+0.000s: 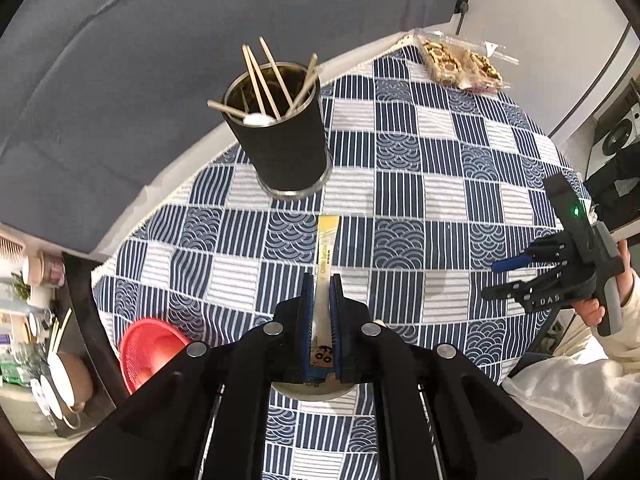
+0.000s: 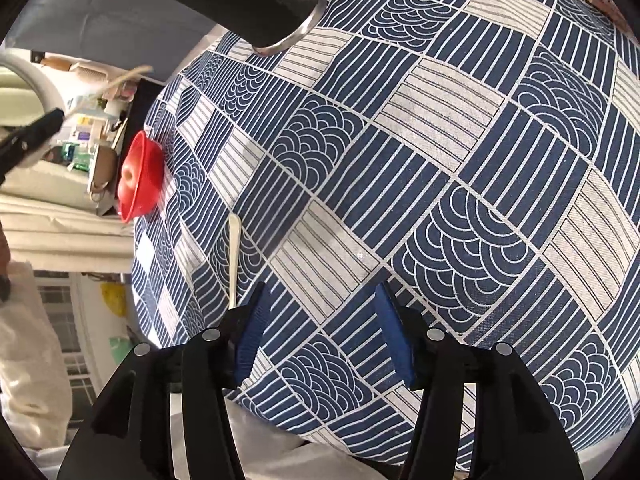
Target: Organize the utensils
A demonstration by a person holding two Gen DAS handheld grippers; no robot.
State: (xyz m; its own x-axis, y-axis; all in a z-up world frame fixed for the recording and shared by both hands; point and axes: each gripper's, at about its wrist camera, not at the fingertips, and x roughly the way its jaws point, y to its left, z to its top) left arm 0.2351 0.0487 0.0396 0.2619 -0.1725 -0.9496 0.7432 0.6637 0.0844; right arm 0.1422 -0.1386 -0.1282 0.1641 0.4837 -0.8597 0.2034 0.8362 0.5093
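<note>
Left gripper (image 1: 322, 280) fingers clamp yellow-white flat sachet stick (image 1: 326, 264); right gripper (image 2: 320, 300) gapes empty near table's near edge. Risk: thin stick pivots, misses black cylindrical chopstick holder (image 1: 280, 140).

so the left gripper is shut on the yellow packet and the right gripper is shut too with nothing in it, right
Not quite. The left gripper is shut on the yellow packet, but the right gripper is open: the right wrist view shows its blue pads spread wide over the checked tablecloth, with nothing between them.
</note>
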